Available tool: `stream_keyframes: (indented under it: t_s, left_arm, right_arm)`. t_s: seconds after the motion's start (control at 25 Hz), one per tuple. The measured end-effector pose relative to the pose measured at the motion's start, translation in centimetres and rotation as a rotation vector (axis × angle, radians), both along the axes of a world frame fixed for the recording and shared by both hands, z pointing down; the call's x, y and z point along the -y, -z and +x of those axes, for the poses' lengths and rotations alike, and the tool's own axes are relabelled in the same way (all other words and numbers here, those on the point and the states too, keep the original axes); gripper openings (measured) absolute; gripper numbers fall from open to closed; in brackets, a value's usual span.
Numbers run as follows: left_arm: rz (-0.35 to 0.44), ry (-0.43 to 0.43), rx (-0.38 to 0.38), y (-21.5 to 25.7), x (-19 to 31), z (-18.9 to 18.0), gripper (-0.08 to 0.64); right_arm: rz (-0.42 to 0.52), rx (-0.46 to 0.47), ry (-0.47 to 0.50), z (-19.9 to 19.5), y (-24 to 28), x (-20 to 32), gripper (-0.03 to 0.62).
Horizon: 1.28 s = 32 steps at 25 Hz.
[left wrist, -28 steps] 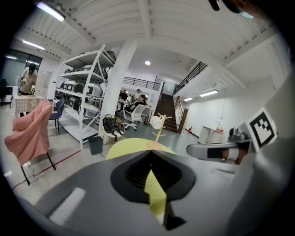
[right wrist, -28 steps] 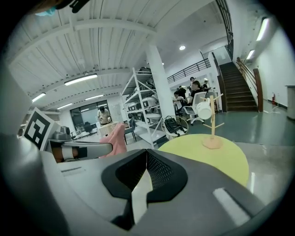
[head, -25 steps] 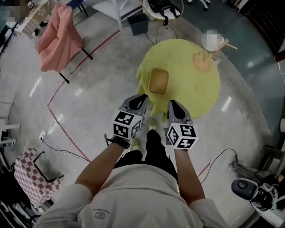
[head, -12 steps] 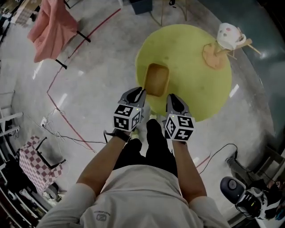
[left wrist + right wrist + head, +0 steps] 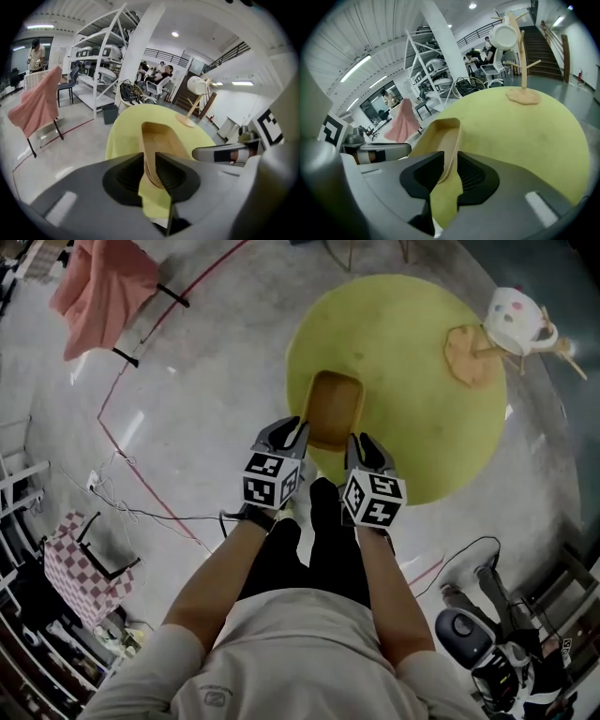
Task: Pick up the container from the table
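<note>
Item: tan rectangular container [image 5: 333,407], round yellow desk [image 5: 412,381]. Your left tool [image 5: 289,432], right tool [image 5: 364,444] clamped on opposite walls. Grasp made; next: lift level, together.

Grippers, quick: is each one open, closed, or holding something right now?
Left gripper: closed on the container, on its left wall.
Right gripper: closed on the container, on its right wall.

Container [image 5: 333,409] on surface [image 5: 412,362], at near edge, left of centre. L gripper [image 5: 289,432] at its near-left corner, left wall pinched btwn the jaws; R gripper [image 5: 360,442] at near-right corner, right wall pinched likewise. Stand [image 5: 473,354] w/ cup [image 5: 516,315] at surface's far-right edge. Clothes rack [image 5: 98,287] on floor [image 5: 206,362], far left.
</note>
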<state>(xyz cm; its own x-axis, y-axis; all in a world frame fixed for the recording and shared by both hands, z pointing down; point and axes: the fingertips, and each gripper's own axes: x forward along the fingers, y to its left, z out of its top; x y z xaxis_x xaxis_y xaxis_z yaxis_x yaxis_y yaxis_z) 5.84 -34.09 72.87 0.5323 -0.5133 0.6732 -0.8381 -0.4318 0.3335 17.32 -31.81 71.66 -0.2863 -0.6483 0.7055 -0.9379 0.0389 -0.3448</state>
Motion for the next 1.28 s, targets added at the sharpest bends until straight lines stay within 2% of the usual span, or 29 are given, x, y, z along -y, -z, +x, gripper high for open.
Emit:
stream_keyframes:
  t_s: [0.12,0.32,0.68,0.8,1.28]
  left_arm:
    - [-0.02,-0.003,0.006,-1.0,0.7,-0.2,0.034]
    - [-0.038,-0.008,0.012,-2.6,-1.4,-0.3,0.037]
    - [-0.057,0.009,0.0,-3.1,-1.7,0.3,0.034]
    - [-0.06,0.007,0.014,-2.7,-2.3,0.1,0.034]
    - [-0.006,-0.023,0.005,2.6,-4.0,-1.1,0.034]
  right_arm:
    - [-0.026,-0.007,0.001,-0.6,-1.0,1.0,0.075]
    - [-0.061,-0.018,-0.006,-1.2,-2.9,-1.1,0.075]
    - [-0.103,-0.023,-0.057,-1.0,-3.7,-1.4,0.064]
    - [-0.103,-0.021,-0.072,-0.9,-3.2,-1.9,0.043]
    - [-0.052,-0.035,-0.099,-2.1,1.9,-3.8,0.04]
